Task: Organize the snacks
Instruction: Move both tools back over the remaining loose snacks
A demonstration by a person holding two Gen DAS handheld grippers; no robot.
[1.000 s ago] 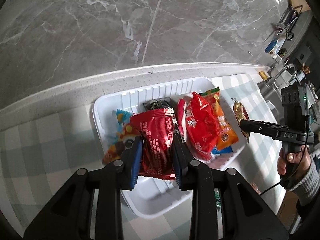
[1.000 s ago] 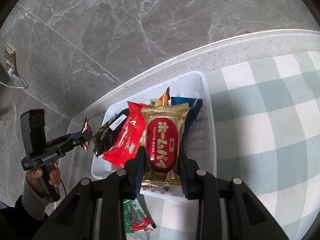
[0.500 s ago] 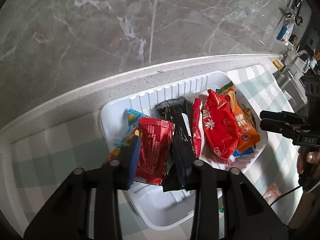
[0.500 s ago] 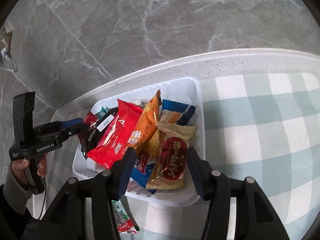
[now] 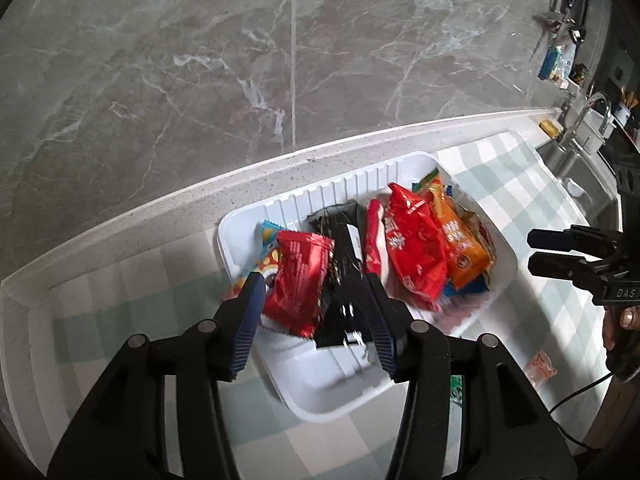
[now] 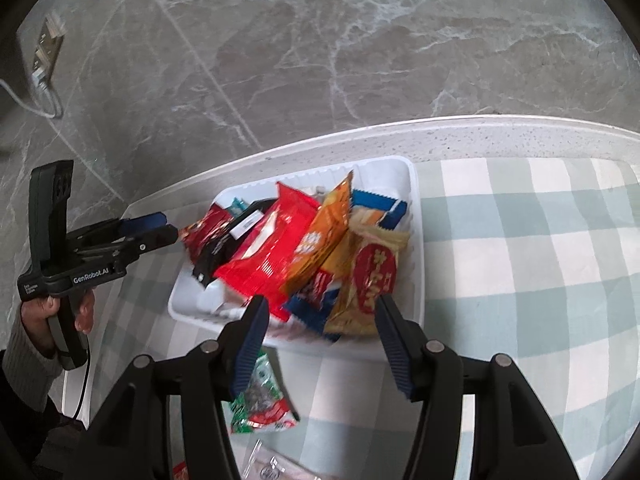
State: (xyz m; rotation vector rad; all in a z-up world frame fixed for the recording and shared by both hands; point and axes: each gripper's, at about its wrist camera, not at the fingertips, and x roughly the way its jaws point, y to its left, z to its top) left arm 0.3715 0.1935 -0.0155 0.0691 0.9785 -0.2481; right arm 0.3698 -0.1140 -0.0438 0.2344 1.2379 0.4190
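Note:
A white tray (image 5: pixel 360 396) on the checked cloth holds several snack packets. In the left wrist view a dark red packet (image 5: pixel 298 280) lies in the tray's left part beside a black packet (image 5: pixel 340 276), a big red packet (image 5: pixel 416 248) and an orange packet (image 5: pixel 460 240). My left gripper (image 5: pixel 316 320) is open just in front of the dark red packet. In the right wrist view the tray (image 6: pixel 416 216) holds a gold packet with a red oval (image 6: pixel 372 276). My right gripper (image 6: pixel 318 336) is open and empty in front of it.
A green and red packet (image 6: pixel 260 404) lies on the cloth (image 6: pixel 540 280) in front of the tray, and a pink packet (image 5: pixel 540 368) lies to its right. A sink and tap (image 5: pixel 580 132) stand at the far right. A marble wall (image 5: pixel 280 60) rises behind the counter edge.
Both grippers opened and pulled back from the tray. The left let go of the dark red packet, the right let go of the gold packet; both packets now lie in the tray.

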